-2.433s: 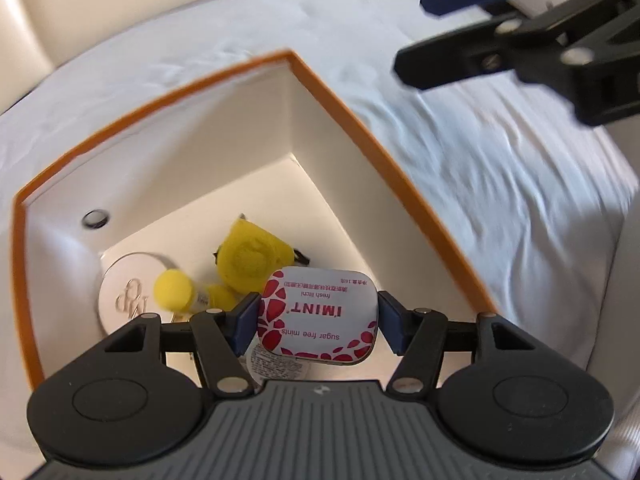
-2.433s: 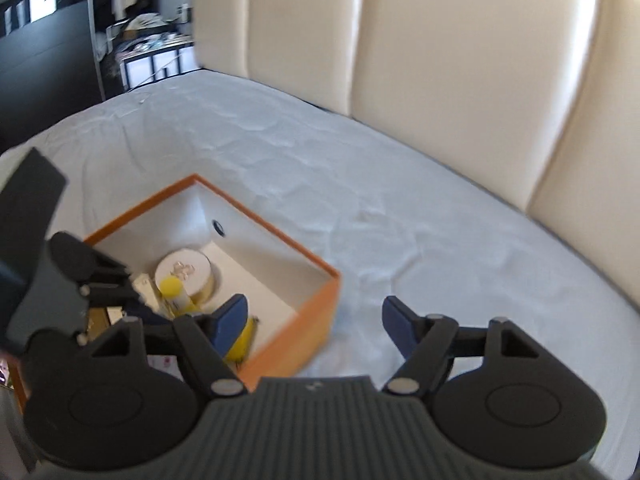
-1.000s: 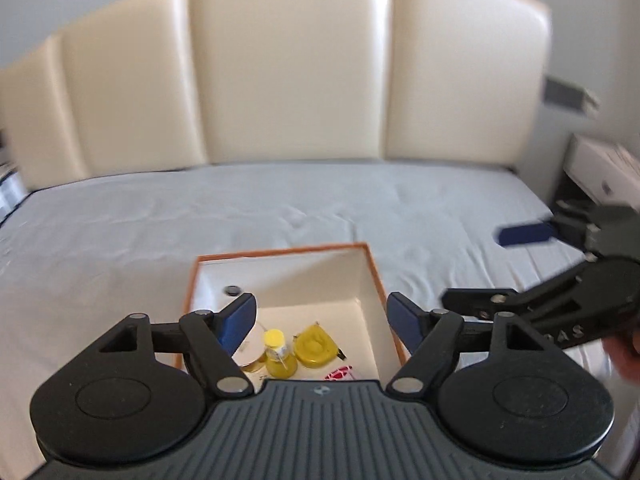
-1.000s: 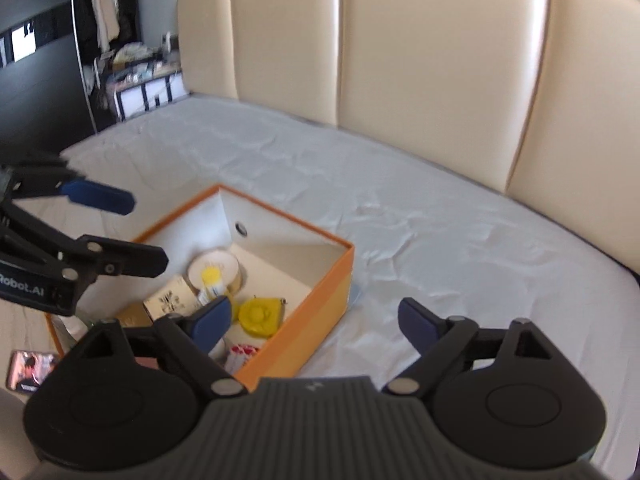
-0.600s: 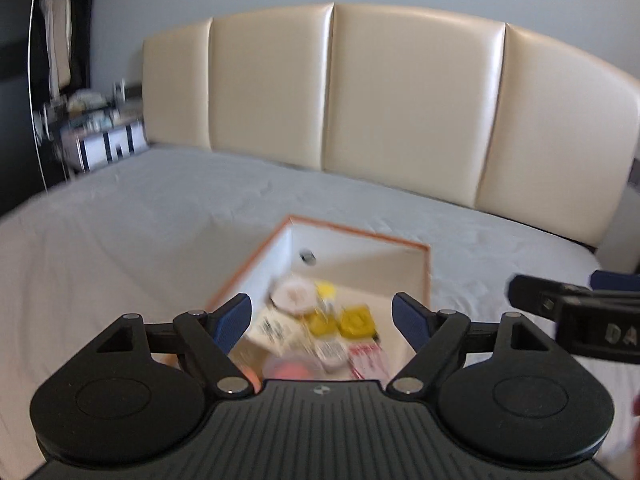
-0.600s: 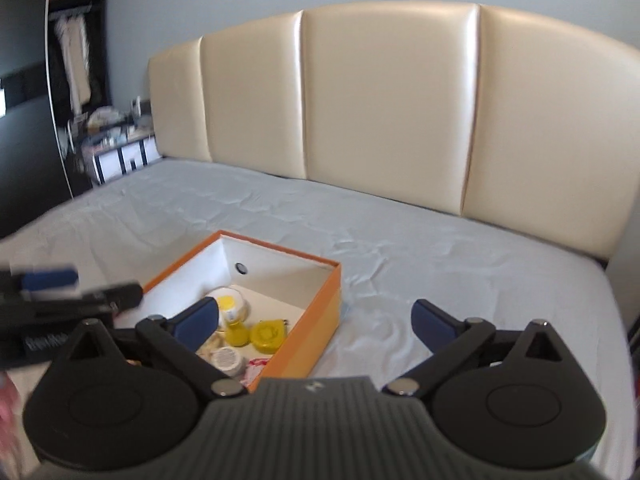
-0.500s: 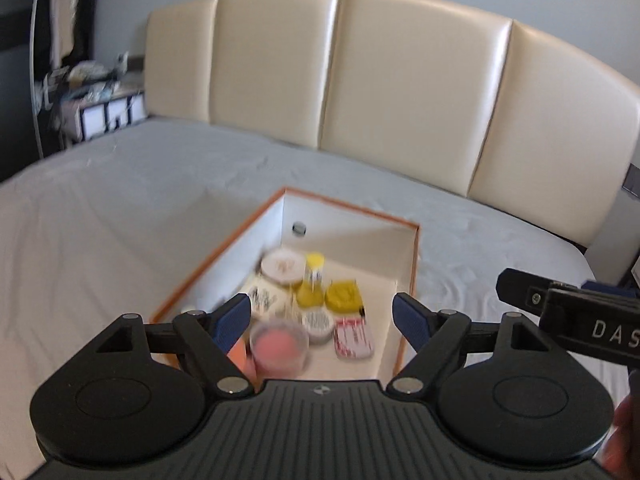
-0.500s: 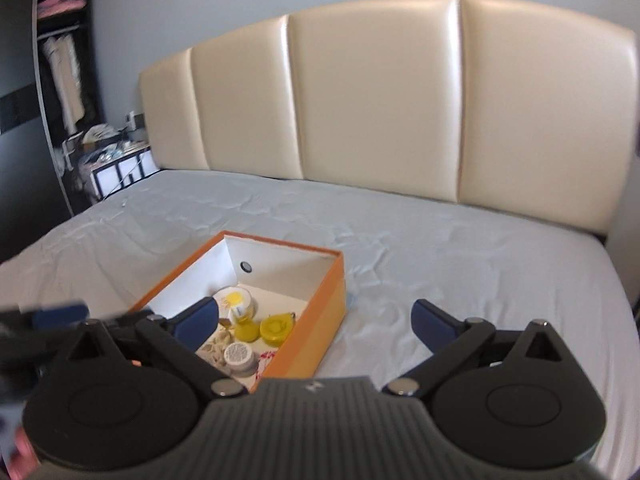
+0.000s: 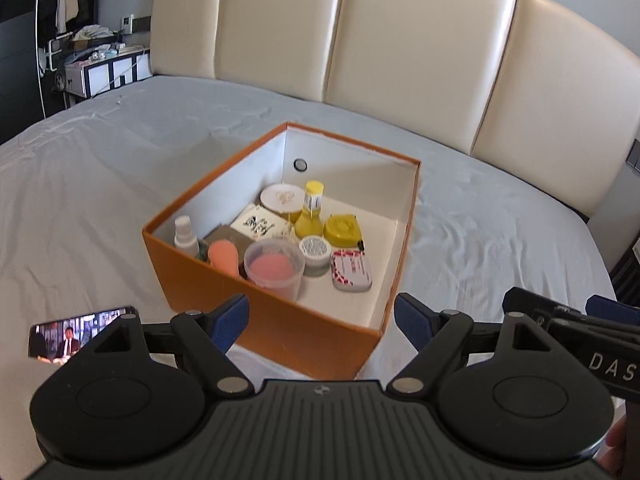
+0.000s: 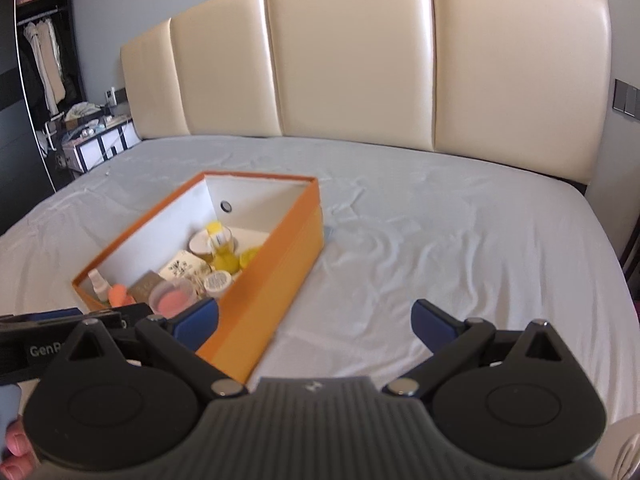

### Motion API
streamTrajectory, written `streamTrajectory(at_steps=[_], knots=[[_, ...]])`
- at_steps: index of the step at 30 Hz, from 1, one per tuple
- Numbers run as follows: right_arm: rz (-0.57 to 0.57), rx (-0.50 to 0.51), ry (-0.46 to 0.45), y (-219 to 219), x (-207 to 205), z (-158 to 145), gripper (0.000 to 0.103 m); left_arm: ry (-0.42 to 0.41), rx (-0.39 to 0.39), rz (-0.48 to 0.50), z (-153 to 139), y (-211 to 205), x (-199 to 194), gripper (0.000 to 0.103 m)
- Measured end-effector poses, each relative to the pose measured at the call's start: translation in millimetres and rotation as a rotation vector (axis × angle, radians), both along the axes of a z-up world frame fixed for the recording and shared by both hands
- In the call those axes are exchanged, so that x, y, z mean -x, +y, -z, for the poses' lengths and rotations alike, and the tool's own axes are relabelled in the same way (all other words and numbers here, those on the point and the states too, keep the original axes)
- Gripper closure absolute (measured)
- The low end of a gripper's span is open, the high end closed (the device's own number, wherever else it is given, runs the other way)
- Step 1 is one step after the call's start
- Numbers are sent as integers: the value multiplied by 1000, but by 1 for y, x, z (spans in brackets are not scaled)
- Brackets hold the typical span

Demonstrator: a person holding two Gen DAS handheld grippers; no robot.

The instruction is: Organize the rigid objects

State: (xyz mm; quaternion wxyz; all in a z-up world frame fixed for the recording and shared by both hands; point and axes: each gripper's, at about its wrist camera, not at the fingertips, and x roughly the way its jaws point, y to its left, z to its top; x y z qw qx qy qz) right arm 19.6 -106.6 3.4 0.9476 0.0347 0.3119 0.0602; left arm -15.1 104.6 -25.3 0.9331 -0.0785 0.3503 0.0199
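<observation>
Now the left gripper (image 9: 320, 320) has just been opening and stands wide with nothing between its pads, as does the right gripper (image 10: 316, 320). At twelve o'clock, the orange box (image 9: 276, 320) on the bed (image 9: 100, 184) holds the mint tin (image 9: 352, 270) beside the pink-filled cup (image 9: 274, 268).

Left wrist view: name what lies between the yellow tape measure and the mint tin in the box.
Nothing: bare white box floor separates the yellow tape measure from the mint tin, in the left wrist view.
</observation>
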Motion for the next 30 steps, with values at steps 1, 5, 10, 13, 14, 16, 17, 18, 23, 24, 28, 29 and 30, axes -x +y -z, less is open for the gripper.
streamTrajectory(at_steps=[1, 5, 10, 13, 14, 16, 17, 18, 23, 24, 28, 29, 30], knots=[[3, 1, 1, -1, 1, 1, 2, 4, 1, 1, 1, -1, 1, 7], [9, -4, 0, -3, -1, 0, 2, 5, -15, 2, -1, -3, 2, 7], [9, -1, -6, -3, -2, -2, 2, 6, -25, 3, -2, -3, 1, 7], [8, -1, -8, -2, -2, -1, 2, 12, -23, 3, -1, -3, 0, 7], [8, 0, -6, -3, -2, -1, 2, 12, -24, 3, -2, -4, 0, 7], [7, -1, -4, -3, -2, -1, 2, 14, -29, 0, -2, -5, 0, 7], [6, -1, -3, -3, -3, -1, 2, 13, -31, -2, -2, -5, 0, 7], [7, -1, -2, -4, -4, -1, 2, 12, -32, -3, -2, -5, 0, 7], [7, -4, -1, -5, -5, -1, 2, 11, -41, 0, -3, -5, -1, 7], [8, -3, -1, -5, -5, -1, 2, 12, -42, 2, -2, -6, -1, 7], [10, -1, 0, -5, -6, -1, 2, 12, -45, 11, -2, -7, -1, 7], [11, -1, 1, -5, -6, -1, 2, 11, -46, 13, -3, -8, -1, 7], [12, 0, 2, -5, -7, 0, 2, 10, -46, 14, -3, -9, -1, 7]])
